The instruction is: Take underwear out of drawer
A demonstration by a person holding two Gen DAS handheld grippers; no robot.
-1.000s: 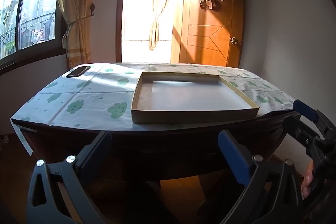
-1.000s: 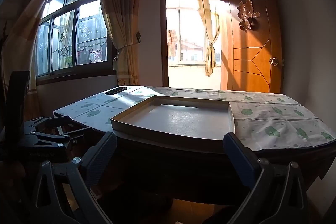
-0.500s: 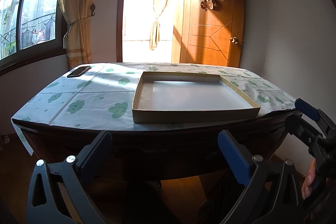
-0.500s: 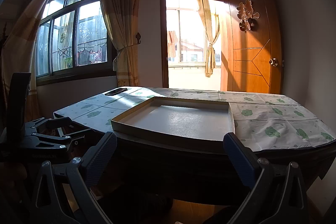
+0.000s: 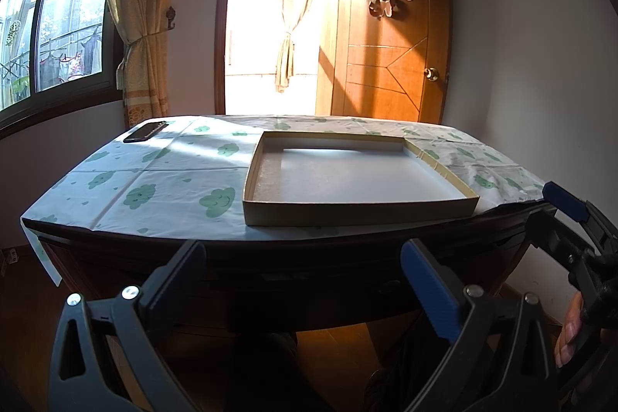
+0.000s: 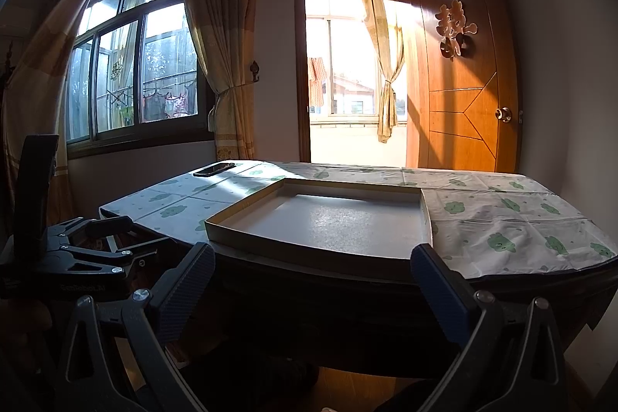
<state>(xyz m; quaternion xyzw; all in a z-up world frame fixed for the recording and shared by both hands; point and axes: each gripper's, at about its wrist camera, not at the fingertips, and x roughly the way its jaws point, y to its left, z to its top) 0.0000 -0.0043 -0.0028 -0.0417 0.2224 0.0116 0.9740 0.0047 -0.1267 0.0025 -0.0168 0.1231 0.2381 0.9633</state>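
No underwear is in view. The dark wooden table front, where a drawer would sit, lies in deep shadow, so I cannot make out a drawer there. My left gripper hangs open just before that front, with nothing between its blue pads. The right gripper is open too, at about the same height, empty. In the left wrist view the right gripper shows at the right edge with a person's fingers on it. The left gripper appears at the left of the right wrist view.
A shallow empty cardboard box lid lies on the cloud-patterned tablecloth near the front edge. A dark phone rests at the far left corner. Behind stand an open wooden door, a curtained window and a bright doorway.
Almost nothing: the left wrist view drifts very slightly to the left. Both grippers stay open and empty in front of the table.
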